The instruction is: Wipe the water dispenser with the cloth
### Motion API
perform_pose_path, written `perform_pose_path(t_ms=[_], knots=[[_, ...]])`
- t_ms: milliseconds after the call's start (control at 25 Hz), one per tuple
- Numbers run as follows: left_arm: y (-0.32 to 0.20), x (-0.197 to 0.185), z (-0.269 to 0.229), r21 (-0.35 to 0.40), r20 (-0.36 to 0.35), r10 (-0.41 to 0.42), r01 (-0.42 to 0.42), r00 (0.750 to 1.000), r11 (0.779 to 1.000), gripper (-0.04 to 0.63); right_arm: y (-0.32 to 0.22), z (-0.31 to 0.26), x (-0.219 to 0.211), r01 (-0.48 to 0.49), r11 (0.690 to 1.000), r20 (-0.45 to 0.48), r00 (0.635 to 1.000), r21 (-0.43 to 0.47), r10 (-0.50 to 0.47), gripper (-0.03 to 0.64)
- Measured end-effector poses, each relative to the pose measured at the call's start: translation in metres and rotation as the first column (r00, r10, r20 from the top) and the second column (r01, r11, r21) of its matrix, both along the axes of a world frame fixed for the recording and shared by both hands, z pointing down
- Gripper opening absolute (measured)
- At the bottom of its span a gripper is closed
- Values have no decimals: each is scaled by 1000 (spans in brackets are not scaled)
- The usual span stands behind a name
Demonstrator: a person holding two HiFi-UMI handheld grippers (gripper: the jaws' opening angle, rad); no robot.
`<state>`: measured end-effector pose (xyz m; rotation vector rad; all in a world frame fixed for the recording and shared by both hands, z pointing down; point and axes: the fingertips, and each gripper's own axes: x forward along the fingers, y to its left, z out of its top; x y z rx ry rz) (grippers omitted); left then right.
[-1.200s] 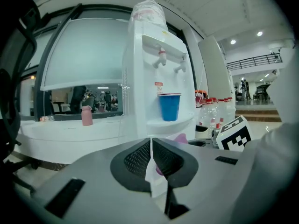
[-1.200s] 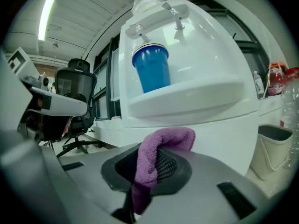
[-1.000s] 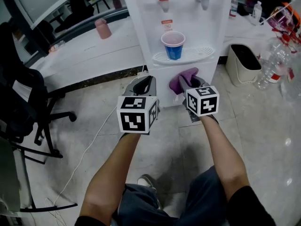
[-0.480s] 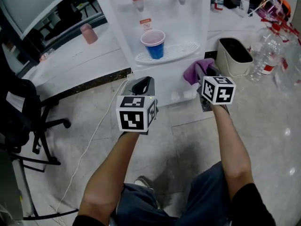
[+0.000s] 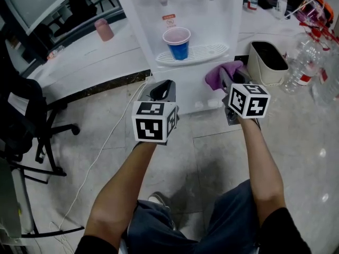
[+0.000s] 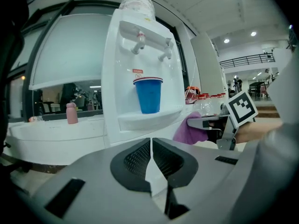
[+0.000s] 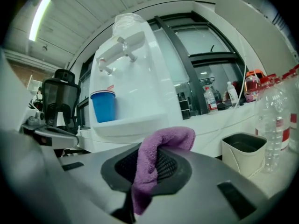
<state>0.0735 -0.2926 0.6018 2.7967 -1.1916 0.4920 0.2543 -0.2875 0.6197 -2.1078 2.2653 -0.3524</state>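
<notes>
A white water dispenser [image 5: 185, 20] stands in front of me, with a blue cup [image 5: 177, 42] on its drip tray [image 5: 209, 53] under two taps. My right gripper [image 5: 229, 77] is shut on a purple cloth [image 5: 221, 72], held close to the dispenser's lower front at the right, just below the tray. In the right gripper view the cloth [image 7: 154, 164] hangs folded between the jaws. My left gripper [image 5: 162, 90] is shut on nothing and hovers before the dispenser's lower left front; its jaws meet in the left gripper view [image 6: 151, 164].
A cream bin [image 5: 267, 62] stands right of the dispenser, with clear bottles [image 5: 304, 62] beyond it. A black office chair [image 5: 26, 126] is at the left. A white cable [image 5: 100, 157] runs across the tiled floor. A pink bottle [image 5: 104, 29] sits on the ledge.
The right gripper with the cloth has shifted right along the dispenser's lower front. The view has swung, so the dispenser now sits further left. The left gripper has barely moved.
</notes>
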Motion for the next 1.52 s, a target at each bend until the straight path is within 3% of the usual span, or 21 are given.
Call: perform_pose_path(t_ms=[320,720,1160,1520], knots=[[-7,-29,7,-41,-53,-101,98,994,994,34,4,-9,-68,149,989,-34,988,15,-148,44],[-8,-55,17,-37,-13,-144,143,990,989,34,-6,33,-153,297,954,-43,953,-46,-299,44],[-13,-74,39,8,98,-78,77,992,997,34,-33,133,-230,327,926,16,944,-187,-330,44],[-38,-84,58,-37,65,-64,66,996,997,34,-55,185,-237,269,925,60,963,-267,-263,44]])
